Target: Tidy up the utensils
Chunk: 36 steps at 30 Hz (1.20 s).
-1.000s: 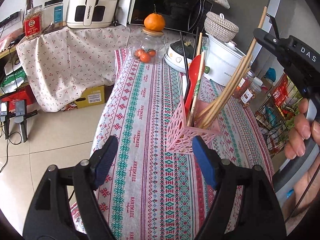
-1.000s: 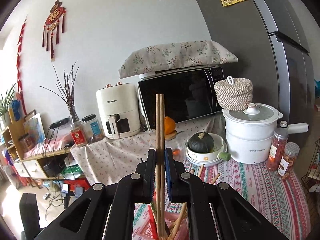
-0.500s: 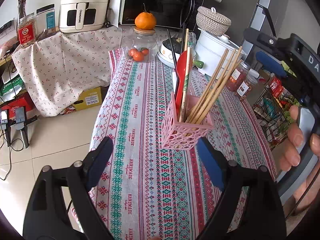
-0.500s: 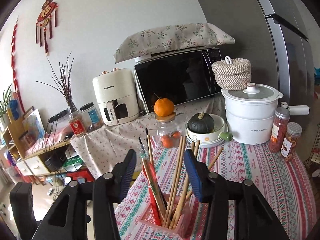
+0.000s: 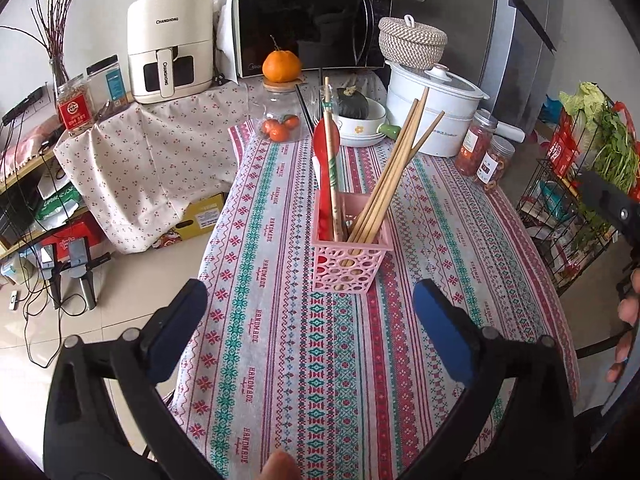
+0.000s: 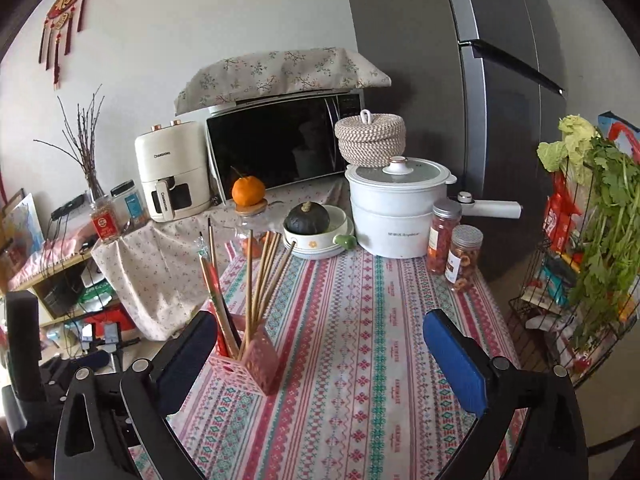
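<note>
Bench under striped cloth, seen lengthwise from the left wrist; fridge and red wall charm caught only from the right wrist. Pink holder upright mid-bench, packed with chopsticks and a red spoon. Stood ahead of and between the spread fingers of the left hand-held gripper, untouched. From the right wrist, sat just beside the left finger of the right hand-held gripper, at the bench's left edge. Both sets of jaws lately opening, now gaping wide with nothing between. Both pitched downward at the bench. Fingers of the right hand glimpsed at the left view's right rim.
</note>
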Each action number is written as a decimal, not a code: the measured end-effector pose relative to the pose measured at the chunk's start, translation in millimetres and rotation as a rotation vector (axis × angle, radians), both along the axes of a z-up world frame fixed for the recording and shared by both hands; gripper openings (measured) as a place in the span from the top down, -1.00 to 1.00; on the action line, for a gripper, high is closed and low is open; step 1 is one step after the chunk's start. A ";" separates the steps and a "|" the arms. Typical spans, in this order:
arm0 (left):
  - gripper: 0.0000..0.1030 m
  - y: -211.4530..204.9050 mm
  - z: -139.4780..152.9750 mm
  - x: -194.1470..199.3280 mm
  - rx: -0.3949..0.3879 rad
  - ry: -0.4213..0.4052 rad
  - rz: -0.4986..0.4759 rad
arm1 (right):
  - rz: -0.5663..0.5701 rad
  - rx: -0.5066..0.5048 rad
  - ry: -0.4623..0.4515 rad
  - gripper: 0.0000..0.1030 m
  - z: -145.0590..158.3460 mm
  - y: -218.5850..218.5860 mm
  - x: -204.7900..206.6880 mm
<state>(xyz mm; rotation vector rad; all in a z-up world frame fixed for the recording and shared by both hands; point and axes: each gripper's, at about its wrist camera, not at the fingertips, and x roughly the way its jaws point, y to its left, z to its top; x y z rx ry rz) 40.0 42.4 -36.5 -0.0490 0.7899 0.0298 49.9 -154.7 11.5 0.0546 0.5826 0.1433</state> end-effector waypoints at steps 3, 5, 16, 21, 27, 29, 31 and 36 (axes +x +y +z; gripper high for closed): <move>-0.98 -10.2 7.3 -12.0 0.024 -0.024 0.014 | -0.029 -0.007 0.043 -1.00 -9.0 -11.8 -11.2; -0.98 -15.6 12.5 -20.2 0.038 -0.046 0.018 | -0.038 -0.019 0.071 -1.00 -12.2 -17.9 -17.8; -0.98 -31.7 13.9 -27.7 0.060 -0.069 0.017 | -0.040 -0.076 0.131 -1.00 -29.4 -22.9 -20.9; -0.98 -31.7 11.8 -24.1 0.051 -0.057 0.018 | -0.032 -0.082 0.152 -1.00 -35.9 -19.8 -16.0; -0.98 -33.3 9.3 -24.3 0.053 -0.045 0.019 | -0.033 -0.086 0.161 -1.00 -38.9 -17.7 -13.4; -0.98 -32.9 8.7 -24.8 0.054 -0.042 0.018 | -0.033 -0.088 0.168 -1.00 -40.1 -17.0 -12.7; -0.98 -33.2 8.9 -25.3 0.054 -0.041 0.018 | -0.030 -0.087 0.172 -1.00 -41.3 -16.4 -12.6; -0.98 -33.4 8.4 -25.4 0.056 -0.040 0.018 | -0.035 -0.087 0.173 -1.00 -42.2 -16.5 -13.2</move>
